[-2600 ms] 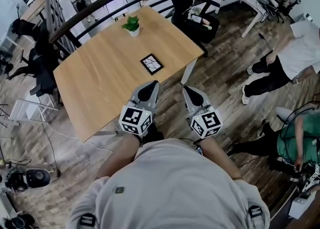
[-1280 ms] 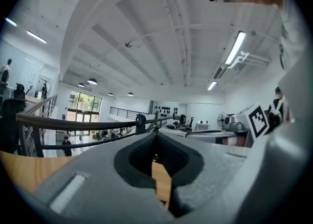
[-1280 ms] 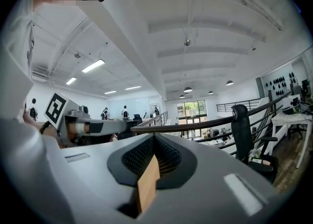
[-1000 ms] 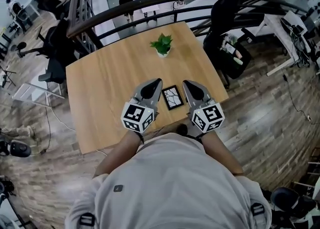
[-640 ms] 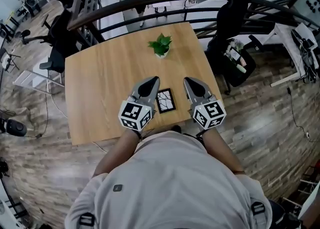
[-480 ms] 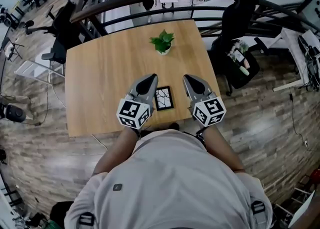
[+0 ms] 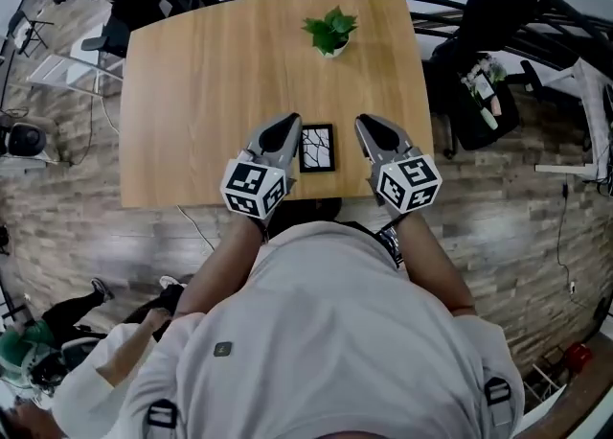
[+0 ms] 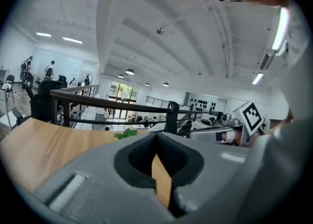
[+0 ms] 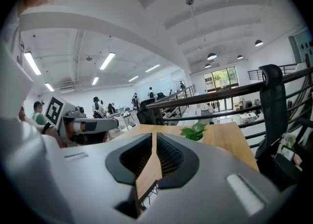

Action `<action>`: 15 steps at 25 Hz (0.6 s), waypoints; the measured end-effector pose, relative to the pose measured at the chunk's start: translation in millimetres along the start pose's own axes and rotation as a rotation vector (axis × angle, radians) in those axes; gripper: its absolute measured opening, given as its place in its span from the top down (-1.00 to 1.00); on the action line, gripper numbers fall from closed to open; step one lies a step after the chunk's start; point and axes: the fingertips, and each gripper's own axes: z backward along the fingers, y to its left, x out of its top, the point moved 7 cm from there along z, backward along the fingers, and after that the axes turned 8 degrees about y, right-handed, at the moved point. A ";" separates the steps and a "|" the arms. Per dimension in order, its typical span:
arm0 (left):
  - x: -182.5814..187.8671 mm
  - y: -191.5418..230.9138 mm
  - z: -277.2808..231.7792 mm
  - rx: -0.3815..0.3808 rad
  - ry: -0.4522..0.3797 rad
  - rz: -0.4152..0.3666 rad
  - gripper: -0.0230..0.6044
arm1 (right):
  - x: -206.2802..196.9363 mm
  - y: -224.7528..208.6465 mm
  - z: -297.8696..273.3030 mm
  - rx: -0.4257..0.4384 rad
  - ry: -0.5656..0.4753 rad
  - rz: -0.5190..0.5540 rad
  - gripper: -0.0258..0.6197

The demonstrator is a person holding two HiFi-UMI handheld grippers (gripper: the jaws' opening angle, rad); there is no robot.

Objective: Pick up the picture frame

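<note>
1. Light wooden rectangular table: it fills the upper middle of the head view. A dark metal railing runs along its far edge.

2. Left gripper, grey, two-jaw: it is held over the near part of the table, pointing toward the far edge. In the left gripper view its jaws are pressed together at the tips, and I see only a thin sliver of tabletop through the slit behind them. Nothing is pinched.

3. Right gripper, same build: it is held level with the left one. Its jaws have just been opening and stand a narrow crack apart. They grip nothing. Through the gap I see tabletop and, lower down, a corner of the frame.

4. Marker cubes: one sits at the rear of each gripper. Each face carries a black-and-white square code pattern, not lettering.

5. Small green potted plant in a white pot: it stands upright near the far edge.

6. Black rectangular picture frame: it shows a white picture with dark branching lines. It lies flat on the table between the two grippers, just beside the left one and close to the near edge.
</note>
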 end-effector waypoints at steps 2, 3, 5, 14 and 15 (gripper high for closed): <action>-12.1 8.2 -5.1 -0.002 0.034 0.041 0.92 | -9.4 -6.2 -8.5 0.000 0.037 -0.027 0.78; -17.2 12.5 -7.5 -0.005 0.044 0.058 0.92 | -13.7 -8.8 -12.4 0.001 0.051 -0.039 0.78; -27.6 19.9 -11.7 -0.007 0.059 0.080 0.91 | -23.1 -12.9 -19.2 0.005 0.078 -0.057 0.78; -86.9 39.2 -36.5 -0.020 0.188 0.178 0.89 | -74.2 -31.8 -51.3 0.025 0.221 -0.122 0.71; -92.5 41.2 -40.2 -0.023 0.204 0.184 0.89 | -79.6 -33.8 -55.3 0.028 0.236 -0.130 0.70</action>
